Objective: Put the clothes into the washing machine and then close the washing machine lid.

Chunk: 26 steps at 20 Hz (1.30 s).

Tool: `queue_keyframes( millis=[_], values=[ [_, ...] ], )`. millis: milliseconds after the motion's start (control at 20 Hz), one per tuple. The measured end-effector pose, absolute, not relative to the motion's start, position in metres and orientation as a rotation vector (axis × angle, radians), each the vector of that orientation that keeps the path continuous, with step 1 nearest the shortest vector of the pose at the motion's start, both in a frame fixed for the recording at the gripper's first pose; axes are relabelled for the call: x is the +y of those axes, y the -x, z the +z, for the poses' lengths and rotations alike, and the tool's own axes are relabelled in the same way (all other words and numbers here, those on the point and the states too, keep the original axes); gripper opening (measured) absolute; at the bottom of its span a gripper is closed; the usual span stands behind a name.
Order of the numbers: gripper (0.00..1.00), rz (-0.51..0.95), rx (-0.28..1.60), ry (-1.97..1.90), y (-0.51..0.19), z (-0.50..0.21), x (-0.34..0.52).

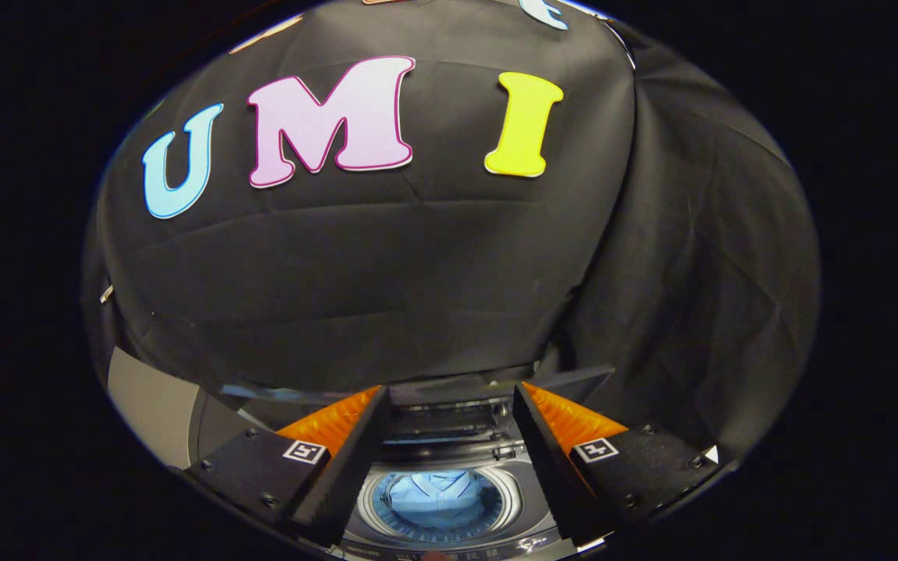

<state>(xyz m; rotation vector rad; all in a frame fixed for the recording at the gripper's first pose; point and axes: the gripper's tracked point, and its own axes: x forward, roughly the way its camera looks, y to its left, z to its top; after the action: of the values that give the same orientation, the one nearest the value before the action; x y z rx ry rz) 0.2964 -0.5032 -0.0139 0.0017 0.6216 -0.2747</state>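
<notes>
1. Black cloth wall hangs behind everything you face, draped in folds, with a second panel of the same cloth angling off to the right.
2. Your tool points toward that wall, its two fingers spread wide apart with nothing between them; it is released and grips nothing.
3. Below and between the fingers you look down on the top-loading washing machine, its grey top deck running under both fingers.
4. Its round drum opening sits in the gap between the fingers, ringed by a pale metal rim.
5. Inside the drum lies the light blue shirt, its collar showing; the clothes are already in the machine.
6. The washing machine lid stands raised at the back of the machine, just ahead of your fingertips; you see its dark edge running across between them, with the cloth wall right behind it.
7. A grey panel shows to the left of the machine, beyond the left finger; you cannot tell from here what it belongs to.
</notes>
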Motion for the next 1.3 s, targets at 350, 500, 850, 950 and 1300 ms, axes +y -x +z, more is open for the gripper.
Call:
queue_keyframes(
  millis=[350, 500, 850, 950, 1300],
  values=[
    [0.99, -0.248, 0.692, 0.007, -0.335, -0.049, -0.502],
    [0.98, -0.245, 0.68, 0.004, -0.333, -0.048, -0.501],
    [0.99, -0.276, 0.65, 0.034, -0.33, -0.048, -0.503],
    [0.99, -0.283, 0.648, 0.036, -0.329, -0.049, -0.503],
    [0.99, -0.288, 0.635, 0.038, -0.328, -0.049, -0.502]
  ],
)
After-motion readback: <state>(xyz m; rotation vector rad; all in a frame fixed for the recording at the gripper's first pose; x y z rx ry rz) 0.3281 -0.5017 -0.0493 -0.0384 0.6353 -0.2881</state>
